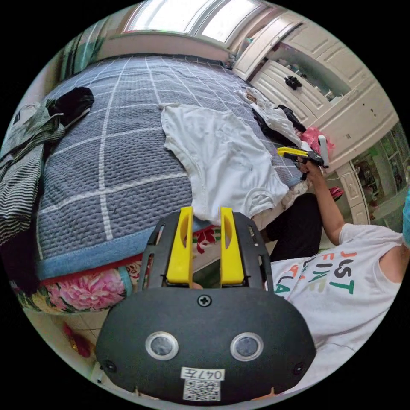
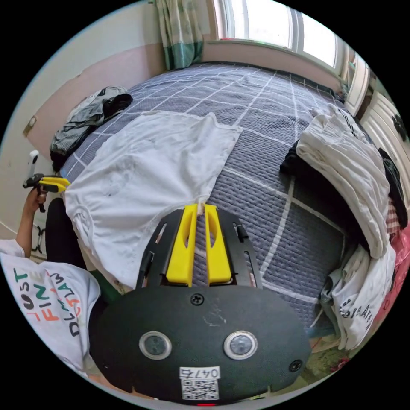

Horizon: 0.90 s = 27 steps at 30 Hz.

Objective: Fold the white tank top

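The white tank top (image 1: 222,158) lies spread flat on a blue-grey checked bed cover (image 1: 119,171), near the bed's edge. My left gripper (image 1: 206,210) is open, its yellow jaws apart just short of the top's near edge with nothing between them. A hand holds it off the bedside in the right gripper view (image 2: 45,183). My right gripper (image 2: 200,207) has its jaws nearly together, and a small point of the tank top's (image 2: 145,171) side edge is pinched at their tips. It reaches in from the bedside (image 1: 294,153).
A heap of white and dark clothes (image 2: 346,162) lies on the bed beside the top. Striped and black garments (image 1: 38,141) sit at the other side. White cupboards (image 1: 324,85) stand past the bed. A person in a white printed shirt (image 1: 341,290) sits at the bedside.
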Available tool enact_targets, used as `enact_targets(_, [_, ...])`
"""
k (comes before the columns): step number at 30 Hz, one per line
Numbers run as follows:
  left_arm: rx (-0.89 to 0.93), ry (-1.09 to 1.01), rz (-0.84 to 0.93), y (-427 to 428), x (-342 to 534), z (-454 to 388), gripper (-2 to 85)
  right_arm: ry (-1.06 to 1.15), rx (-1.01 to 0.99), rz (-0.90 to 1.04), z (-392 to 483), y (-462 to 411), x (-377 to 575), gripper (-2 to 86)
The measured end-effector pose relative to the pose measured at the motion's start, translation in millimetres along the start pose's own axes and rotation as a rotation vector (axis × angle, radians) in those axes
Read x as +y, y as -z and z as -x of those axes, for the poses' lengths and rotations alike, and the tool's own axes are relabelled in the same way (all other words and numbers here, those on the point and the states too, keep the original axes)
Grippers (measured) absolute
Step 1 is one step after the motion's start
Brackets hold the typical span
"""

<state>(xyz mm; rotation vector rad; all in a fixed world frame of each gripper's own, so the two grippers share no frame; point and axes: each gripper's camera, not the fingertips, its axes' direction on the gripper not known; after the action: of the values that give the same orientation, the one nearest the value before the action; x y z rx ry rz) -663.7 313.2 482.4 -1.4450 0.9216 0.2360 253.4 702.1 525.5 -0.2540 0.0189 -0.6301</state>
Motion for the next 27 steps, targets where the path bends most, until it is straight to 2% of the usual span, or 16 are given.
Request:
enact_targets(2, [-0.006,-0.125,0.003,5.1,10.0,-14.5,8.6,0.167,-0.022,-0.167,27.2,38.0,15.1,6.1])
enact_targets(3, [0.002,-0.225,0.02,5.5,17.5,-25.8,8.4,0.219,-0.047,-0.183,35.2,45.1,18.7,6.5])
enact_targets(7, [-0.038,-0.44,-0.022,-1.8,40.0,-50.9,9.5,0.549,-0.161,-0.093,97.2,58.7,46.5,7.9])
enact_targets(11, [0.031,-0.536,0.068,-33.3,47.4,-63.6,16.5,0.692,-0.088,-0.013,134.2,38.7,76.5,6.9])
enact_targets(16, [-0.099,-0.595,0.053,-59.7,55.3,-75.7,14.6,0.685,-0.012,0.059,140.1,14.2,86.9,2.0])
enact_targets(19, [-0.073,-0.596,0.095,-79.4,54.4,-76.8,5.3,0.635,-0.042,0.073,142.4,18.9,84.3,0.3])
enact_targets(21, [-0.124,-0.577,0.081,-81.1,56.5,-81.8,0.4,0.596,-0.084,0.098,144.2,37.0,80.2,0.3])
enact_targets(25, [-0.125,-0.577,0.092,-74.7,62.6,-93.4,0.3,0.573,-0.122,0.121,146.4,62.9,89.9,2.0])
enact_targets(27, [-0.16,-0.57,0.099,-77.5,69.2,-97.2,4.2,0.576,-0.076,0.144,147.3,54.4,101.4,3.5])
